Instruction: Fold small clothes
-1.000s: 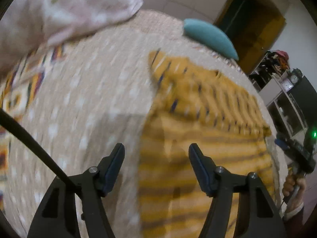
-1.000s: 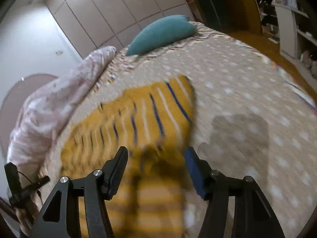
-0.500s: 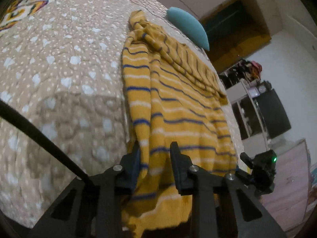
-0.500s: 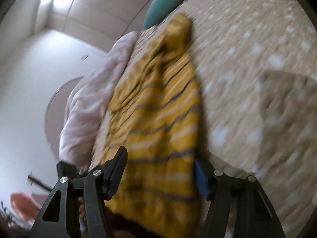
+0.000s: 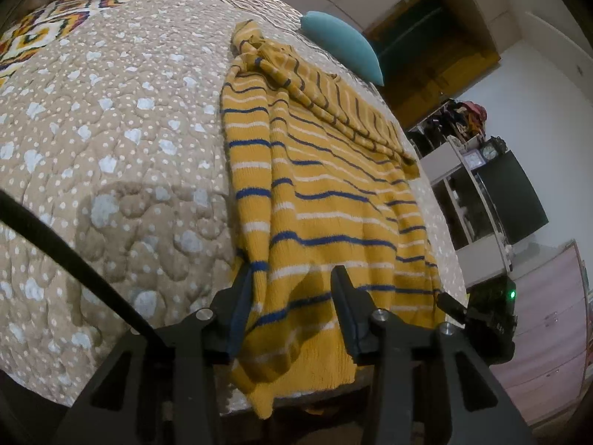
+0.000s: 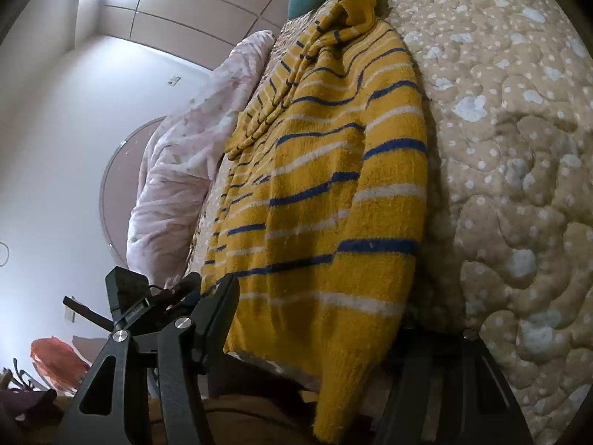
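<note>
Left gripper (image 5: 292, 304) jaws reopened, sweater (image 5: 326, 200) on quilted bedspread (image 5: 111, 141)

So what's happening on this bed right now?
A person is working with two handheld tools on a yellow striped sweater spread over the quilted bedspread, its hem hanging off the near edge. The left tool sits open around the hem's left corner, and the right tool is open around the opposite corner. The sleeves lie bunched across the top, near a teal pillow. Neither tool looks clamped on the hem.
</note>
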Demonstrator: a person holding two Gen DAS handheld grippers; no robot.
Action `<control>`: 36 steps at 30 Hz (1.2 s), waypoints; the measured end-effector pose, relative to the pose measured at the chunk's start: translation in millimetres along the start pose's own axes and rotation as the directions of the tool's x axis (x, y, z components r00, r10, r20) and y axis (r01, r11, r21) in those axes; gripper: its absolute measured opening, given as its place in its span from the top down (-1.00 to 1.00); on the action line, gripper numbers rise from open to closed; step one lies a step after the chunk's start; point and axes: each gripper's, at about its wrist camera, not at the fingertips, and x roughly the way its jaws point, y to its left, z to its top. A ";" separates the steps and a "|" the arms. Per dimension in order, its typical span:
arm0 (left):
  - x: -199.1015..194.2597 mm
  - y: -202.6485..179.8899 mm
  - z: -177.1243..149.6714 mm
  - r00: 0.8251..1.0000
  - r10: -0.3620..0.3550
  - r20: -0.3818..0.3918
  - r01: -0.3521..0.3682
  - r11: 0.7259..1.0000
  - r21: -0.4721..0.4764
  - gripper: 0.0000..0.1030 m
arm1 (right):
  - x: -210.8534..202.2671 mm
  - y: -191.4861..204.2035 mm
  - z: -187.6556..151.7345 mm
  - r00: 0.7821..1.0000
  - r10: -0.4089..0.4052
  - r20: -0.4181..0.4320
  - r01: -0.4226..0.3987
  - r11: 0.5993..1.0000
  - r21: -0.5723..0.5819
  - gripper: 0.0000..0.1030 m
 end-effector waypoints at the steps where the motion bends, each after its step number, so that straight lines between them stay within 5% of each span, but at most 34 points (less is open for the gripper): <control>1: -0.2 -0.9 -1.7 1.000 0.000 -0.002 0.000 1.000 0.002 0.21 | 1.4 0.4 0.0 1.000 0.001 0.002 -0.001 1.000 0.002 -0.30; 7: 1.1 -14.8 -12.6 0.999 0.001 -0.034 0.001 0.998 0.056 0.21 | -3.3 -12.6 1.4 0.999 0.046 0.012 -0.047 0.998 0.042 -0.27; 12: -28.2 9.5 -4.4 0.995 0.058 0.084 -0.054 0.997 -0.058 0.20 | -6.4 -21.4 0.0 0.996 0.086 0.018 -0.087 0.994 0.066 -0.25; 16: -27.9 30.0 -6.5 0.997 0.048 0.061 -0.038 0.989 -0.144 -0.07 | -8.7 -25.7 -1.0 0.995 0.103 0.019 -0.104 0.992 0.068 -0.25; 20: -13.0 9.8 -10.0 0.998 0.061 0.006 -0.061 0.997 -0.039 -0.57 | -14.2 -32.1 -1.8 0.993 0.113 0.024 -0.115 0.991 0.074 -0.25; 25: 2.2 -6.6 -17.4 0.998 0.040 -0.057 -0.039 0.999 0.028 -0.75 | -15.6 -32.4 -2.0 0.993 0.114 0.028 -0.116 0.991 0.070 -0.25; 27: 1.2 -7.9 -17.3 0.998 0.025 -0.052 -0.023 0.999 0.024 -0.62 | -15.3 -32.0 -3.7 0.994 0.110 0.029 -0.112 0.992 0.066 -0.25; 29: 1.2 -7.1 -16.8 0.998 0.039 -0.054 -0.038 0.999 0.017 0.23 | -14.7 -29.1 -5.3 0.994 0.101 0.030 -0.103 0.993 0.064 -0.25; 31: 3.2 -6.0 -16.6 0.997 0.036 -0.071 -0.036 0.999 0.012 0.76 | -14.2 -22.9 -6.2 0.997 0.076 0.028 -0.078 0.996 0.053 -0.26; 36: 2.2 -20.2 -5.4 0.994 0.081 -0.073 -0.074 0.993 0.092 0.79 | -9.0 5.3 -9.1 0.998 -0.058 0.003 0.058 0.997 -0.056 -0.19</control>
